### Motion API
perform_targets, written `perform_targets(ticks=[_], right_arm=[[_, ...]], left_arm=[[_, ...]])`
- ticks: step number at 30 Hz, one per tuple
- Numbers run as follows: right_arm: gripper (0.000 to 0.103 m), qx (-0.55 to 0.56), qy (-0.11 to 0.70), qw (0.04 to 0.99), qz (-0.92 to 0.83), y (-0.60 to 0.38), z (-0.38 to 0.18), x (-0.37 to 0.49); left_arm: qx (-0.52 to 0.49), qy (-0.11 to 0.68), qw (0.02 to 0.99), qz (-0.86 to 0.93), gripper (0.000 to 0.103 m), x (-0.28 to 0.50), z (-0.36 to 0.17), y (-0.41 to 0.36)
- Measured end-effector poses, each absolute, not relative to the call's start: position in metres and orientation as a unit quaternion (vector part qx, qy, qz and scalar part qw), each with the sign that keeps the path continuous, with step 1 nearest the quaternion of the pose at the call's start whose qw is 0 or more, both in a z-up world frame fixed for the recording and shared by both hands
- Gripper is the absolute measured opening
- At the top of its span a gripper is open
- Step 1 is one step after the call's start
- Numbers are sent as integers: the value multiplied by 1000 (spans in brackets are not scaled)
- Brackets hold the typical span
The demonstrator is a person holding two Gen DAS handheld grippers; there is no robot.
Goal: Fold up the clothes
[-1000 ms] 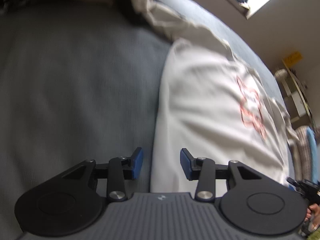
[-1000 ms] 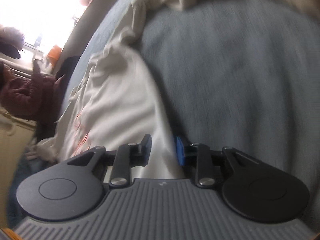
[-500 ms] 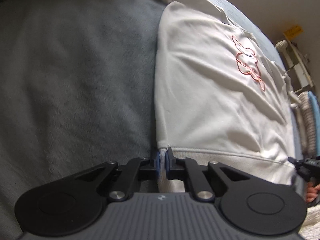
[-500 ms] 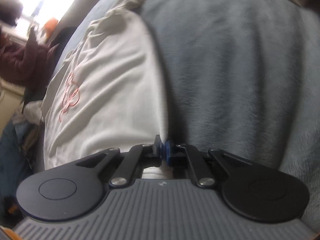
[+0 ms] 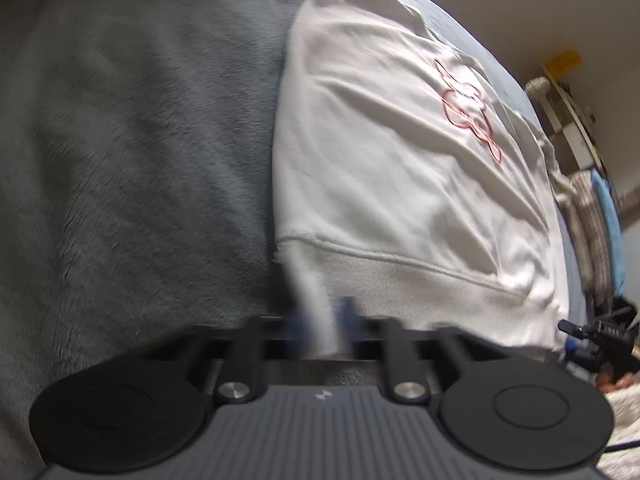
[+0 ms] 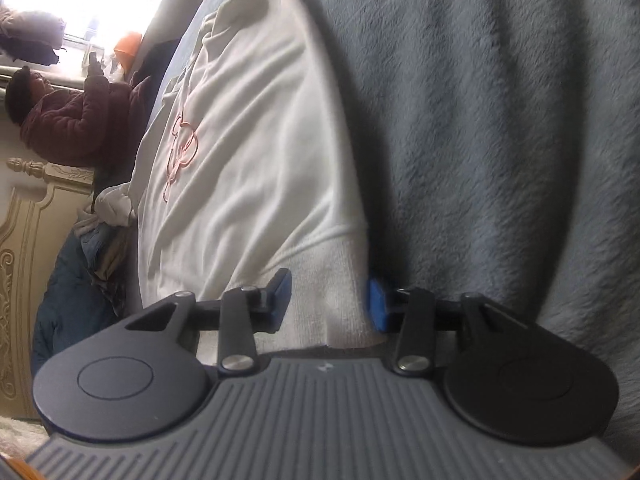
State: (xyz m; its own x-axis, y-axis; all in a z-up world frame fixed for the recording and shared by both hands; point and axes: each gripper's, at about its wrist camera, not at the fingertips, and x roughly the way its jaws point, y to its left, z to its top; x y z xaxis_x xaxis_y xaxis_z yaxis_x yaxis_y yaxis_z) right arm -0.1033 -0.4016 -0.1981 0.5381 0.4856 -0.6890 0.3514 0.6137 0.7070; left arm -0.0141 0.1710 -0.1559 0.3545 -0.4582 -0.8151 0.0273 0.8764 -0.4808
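Sweatshirt (image 5: 384, 184): white, soft, limp, judged light; best taken at ribbed hem corners. Left gripper (image 5: 320, 322) clamped on one corner; right gripper (image 6: 330, 300) parted, hem between, jaws just reopened.

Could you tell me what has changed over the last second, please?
Both grippers closed on hem corners of the sweatshirt. The left gripper still pinches its corner; the right gripper has just been opening, the hem loose between its jaws. The sweatshirt got smoother but stays on the blanket, print up.
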Motion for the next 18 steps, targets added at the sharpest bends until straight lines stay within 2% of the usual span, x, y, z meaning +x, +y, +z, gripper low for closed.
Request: perform_targets(ticks=[2,10,14,18], right_arm=[[5,429,472,769,41,-398,-195,-104],[4,394,475,785,49,-402,-146,-115],[4,377,497,780,38,-409,-148,-113],[4,370,523,768,19,-411,-173,-108]], left_arm=[[-201,540,803,-152,6,-18,-150,174],[-211,534,798,-182,5,-40,-104,194],[-188,561,786,-182,5,-36,-120,188],[-165,589,772,-173,5,-27,-147,181]])
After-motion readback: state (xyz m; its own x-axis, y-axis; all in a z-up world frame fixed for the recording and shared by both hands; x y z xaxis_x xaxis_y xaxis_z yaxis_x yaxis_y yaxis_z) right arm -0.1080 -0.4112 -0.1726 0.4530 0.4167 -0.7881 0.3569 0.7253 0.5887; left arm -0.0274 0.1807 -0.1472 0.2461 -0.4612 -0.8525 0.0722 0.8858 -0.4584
